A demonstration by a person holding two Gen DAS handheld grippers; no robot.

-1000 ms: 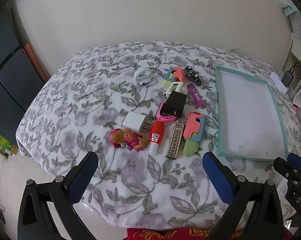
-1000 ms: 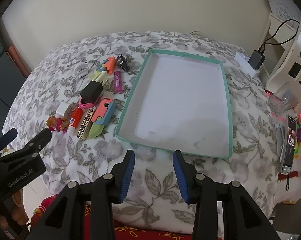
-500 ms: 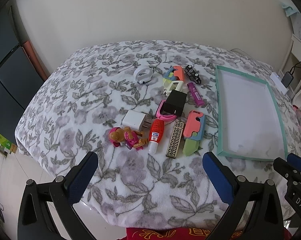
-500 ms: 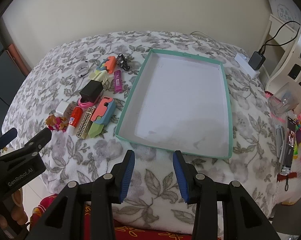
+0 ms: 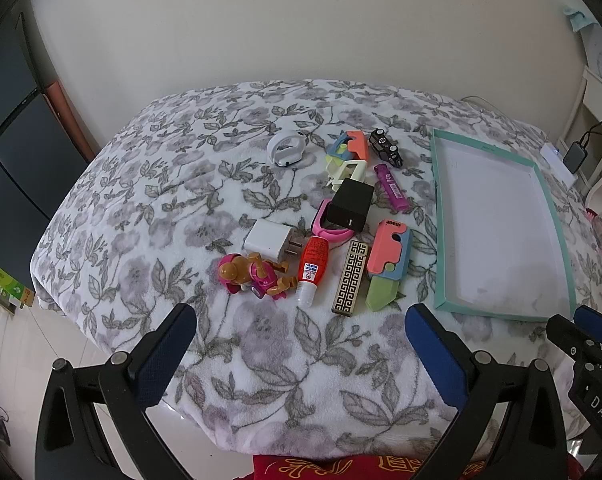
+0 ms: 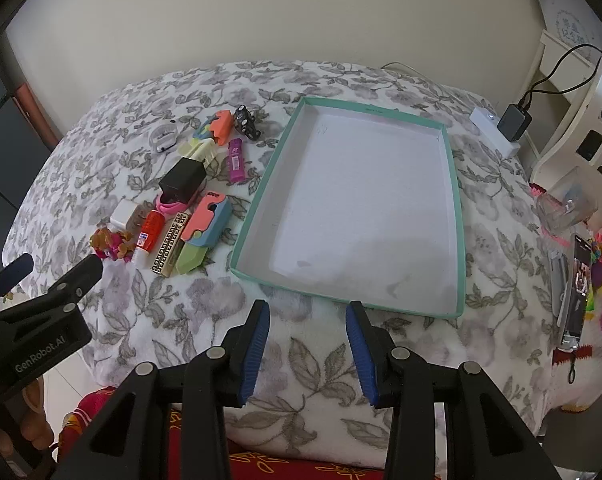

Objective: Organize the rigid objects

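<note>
The bed (image 5: 141,200) carries everything. The empty tray (image 6: 455,216) lies on its right side, long axis running away from the cameras. Small things cluster just left of it, the patterned lighter (image 5: 351,277) pointing roughly the same way. Both left tongs (image 5: 301,352) and right tongs (image 6: 307,346) hover open, holding nothing. Best take near-edge pieces first, gripping across their narrow width.
</note>
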